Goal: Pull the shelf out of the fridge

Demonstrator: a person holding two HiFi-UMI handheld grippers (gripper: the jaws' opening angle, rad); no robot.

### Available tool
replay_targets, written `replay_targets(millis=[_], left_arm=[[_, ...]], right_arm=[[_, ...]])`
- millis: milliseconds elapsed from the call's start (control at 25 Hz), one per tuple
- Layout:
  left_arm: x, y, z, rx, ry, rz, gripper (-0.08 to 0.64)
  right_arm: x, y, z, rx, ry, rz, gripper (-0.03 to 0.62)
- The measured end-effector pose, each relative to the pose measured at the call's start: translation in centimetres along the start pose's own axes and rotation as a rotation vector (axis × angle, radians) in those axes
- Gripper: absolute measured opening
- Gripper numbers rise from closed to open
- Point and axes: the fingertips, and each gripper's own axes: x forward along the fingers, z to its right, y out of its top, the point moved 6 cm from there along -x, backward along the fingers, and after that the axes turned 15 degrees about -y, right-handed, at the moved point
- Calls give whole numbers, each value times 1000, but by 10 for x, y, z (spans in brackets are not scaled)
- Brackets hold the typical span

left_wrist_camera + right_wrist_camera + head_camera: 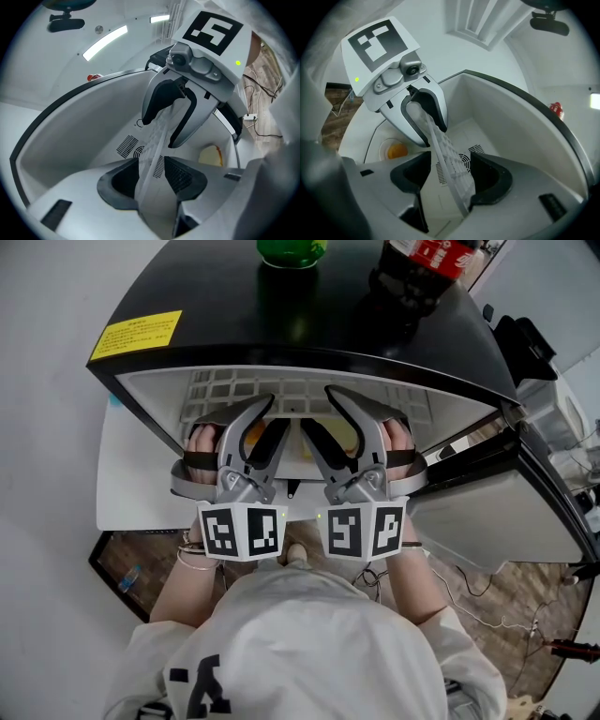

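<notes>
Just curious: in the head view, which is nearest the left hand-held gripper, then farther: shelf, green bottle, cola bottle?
1. shelf: between the jaws of the left hand-held gripper.
2. green bottle: fridge top, middle.
3. cola bottle: fridge top, right.

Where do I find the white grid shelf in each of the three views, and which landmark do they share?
Head view: shelf upper middle, inside the fridge.
Left gripper view: shelf at centre, edge-on, between the open jaws.
Right gripper view: shelf at lower centre, slanting between the open jaws.
Shared landmark: yellow-orange object inside the fridge.
</notes>
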Motion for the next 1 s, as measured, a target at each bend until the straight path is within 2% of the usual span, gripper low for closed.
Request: replay_targets(millis=[600, 760, 1000], left_arm=[[16, -3, -11, 27, 11, -55, 154], [17, -3, -13, 29, 36, -67, 133], [19, -4, -12, 69, 42, -94, 100]], right_arm=[[21, -7, -3, -79, 19, -26, 261], [23, -8, -2, -109, 6, -24, 186], [25, -11, -8, -234, 15, -19, 99]])
